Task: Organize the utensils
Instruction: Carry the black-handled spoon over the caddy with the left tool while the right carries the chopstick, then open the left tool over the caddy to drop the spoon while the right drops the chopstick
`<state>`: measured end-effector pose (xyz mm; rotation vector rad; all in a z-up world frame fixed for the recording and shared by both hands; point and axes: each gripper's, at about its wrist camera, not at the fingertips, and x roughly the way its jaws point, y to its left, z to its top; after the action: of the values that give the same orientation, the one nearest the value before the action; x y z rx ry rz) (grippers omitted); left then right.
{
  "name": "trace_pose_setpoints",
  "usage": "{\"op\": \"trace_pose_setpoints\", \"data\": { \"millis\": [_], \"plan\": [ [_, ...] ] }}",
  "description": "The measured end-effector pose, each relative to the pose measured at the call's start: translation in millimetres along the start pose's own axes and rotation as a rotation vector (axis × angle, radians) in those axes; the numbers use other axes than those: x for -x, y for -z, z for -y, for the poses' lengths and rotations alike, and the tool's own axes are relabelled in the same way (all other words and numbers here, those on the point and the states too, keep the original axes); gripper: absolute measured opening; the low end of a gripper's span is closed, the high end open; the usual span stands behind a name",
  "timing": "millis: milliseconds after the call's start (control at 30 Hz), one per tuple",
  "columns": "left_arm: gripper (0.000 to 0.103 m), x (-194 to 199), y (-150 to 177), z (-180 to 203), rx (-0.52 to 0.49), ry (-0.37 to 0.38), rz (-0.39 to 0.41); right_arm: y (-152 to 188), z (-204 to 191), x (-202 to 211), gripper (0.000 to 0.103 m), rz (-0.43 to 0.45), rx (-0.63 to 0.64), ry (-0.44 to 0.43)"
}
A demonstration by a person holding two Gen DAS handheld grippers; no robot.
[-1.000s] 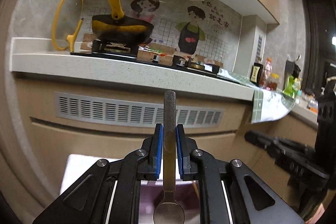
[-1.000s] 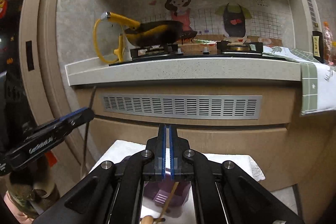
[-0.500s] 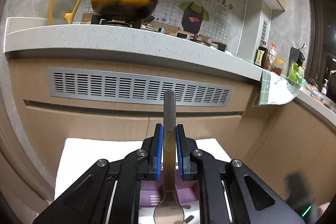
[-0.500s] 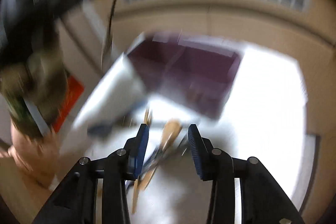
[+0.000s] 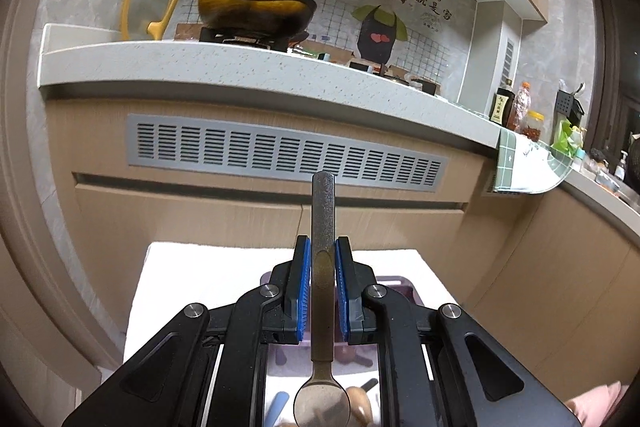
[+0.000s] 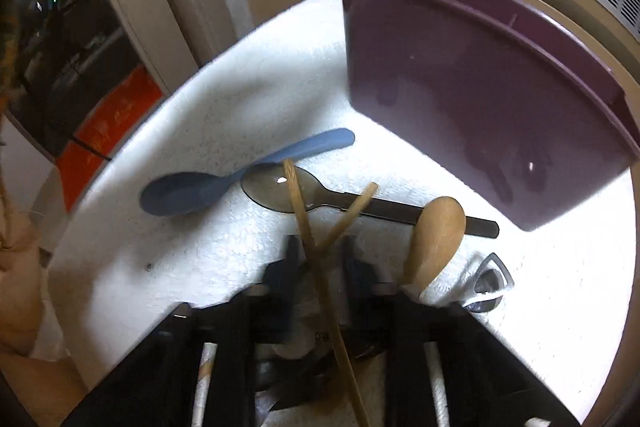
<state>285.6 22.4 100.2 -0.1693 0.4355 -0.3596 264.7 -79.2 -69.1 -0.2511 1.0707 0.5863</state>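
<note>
Crossed chopsticks [image 6: 316, 227] between right gripper [image 6: 320, 263] fingers — purple bin [image 6: 480, 75] wall ahead; towel [image 6: 180, 255] left bare.

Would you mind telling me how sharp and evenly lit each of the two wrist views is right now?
Left wrist view: sharp, evenly lit, with strong fisheye bending of the countertop; the metal spoon in the left gripper is crisp. Right wrist view: the white cloth is blown out at right, the right gripper is soft and dark, and the purple bin looks slightly smeared.
</note>
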Motion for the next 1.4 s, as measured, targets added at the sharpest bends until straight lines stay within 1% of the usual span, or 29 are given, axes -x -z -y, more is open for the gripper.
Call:
{"op": "trace_pose_setpoints", "data": {
  "millis": [33, 67, 133, 233, 333, 400, 467, 567, 667, 767, 833, 867, 933, 1000, 1100, 1200, 1233, 1267, 1300, 1333, 1400],
  "plan": [
    [0.013, 1, 3, -1, 0.002, -0.004, -0.004, 1, -1, 4, 0.006, 0.011, 0.012, 0.004],
    [0.013, 3, 5, -3, 0.006, -0.006, -0.005, 2, -2, 10, 0.004, 0.025, 0.021, 0.010],
    [0.013, 5, 7, -5, 0.018, -0.004, -0.009, 3, 6, 26, 0.004, 0.064, 0.002, 0.011],
    [0.013, 9, 8, -6, 0.037, 0.002, -0.005, 4, 24, 63, 0.004, 0.149, -0.069, -0.004],
    [0.013, 10, 5, -3, 0.048, 0.011, 0.007, -1, 40, 108, 0.004, 0.267, -0.128, 0.003],
    [0.013, 10, -3, 4, 0.038, 0.018, 0.025, -8, 49, 142, 0.004, 0.367, -0.146, 0.025],
    [0.013, 8, -17, 11, 0.020, 0.028, 0.050, -26, 53, 176, 0.004, 0.485, -0.153, 0.066],
    [0.013, 5, -37, 19, 0.002, 0.045, 0.094, -49, 62, 214, 0.004, 0.630, -0.156, 0.118],
    [0.013, -6, -52, 25, -0.006, 0.062, 0.126, -67, 75, 233, 0.004, 0.730, -0.165, 0.154],
    [0.013, -28, -58, 26, -0.005, 0.068, 0.116, -82, 91, 228, 0.004, 0.777, -0.179, 0.156],
    [0.013, -48, -58, 21, 0.003, 0.073, 0.101, -89, 102, 216, 0.004, 0.780, -0.185, 0.182],
    [0.013, -55, -58, 20, 0.004, 0.072, 0.093, -94, 105, 201, 0.004, 0.772, -0.184, 0.188],
    [0.013, -74, -52, 14, 0.009, 0.066, 0.072, -99, 115, 183, 0.004, 0.734, -0.191, 0.203],
    [0.013, -98, -43, 5, 0.014, 0.074, 0.022, -101, 129, 162, 0.004, 0.678, -0.213, 0.193],
    [0.013, -120, -25, -5, 0.025, 0.073, -0.040, -91, 138, 137, 0.004, 0.609, -0.241, 0.177],
    [0.013, -132, -7, -10, 0.031, 0.069, -0.090, -77, 143, 113, 0.004, 0.540, -0.259, 0.155],
    [0.013, -140, 1, -10, 0.025, 0.069, -0.127, -72, 144, 106, 0.004, 0.522, -0.263, 0.149],
    [0.014, -143, 7, -10, 0.021, 0.067, -0.148, -68, 144, 100, 0.004, 0.497, -0.264, 0.143],
    [0.014, -151, 14, -10, 0.013, 0.069, -0.201, -64, 143, 95, 0.004, 0.473, -0.263, 0.140],
    [0.014, -154, 19, -11, 0.019, 0.072, -0.232, -60, 144, 89, 0.005, 0.449, -0.265, 0.138],
    [0.015, -150, 23, -12, 0.029, 0.073, -0.247, -52, 142, 87, 0.008, 0.420, -0.264, 0.155]
  ]
}}
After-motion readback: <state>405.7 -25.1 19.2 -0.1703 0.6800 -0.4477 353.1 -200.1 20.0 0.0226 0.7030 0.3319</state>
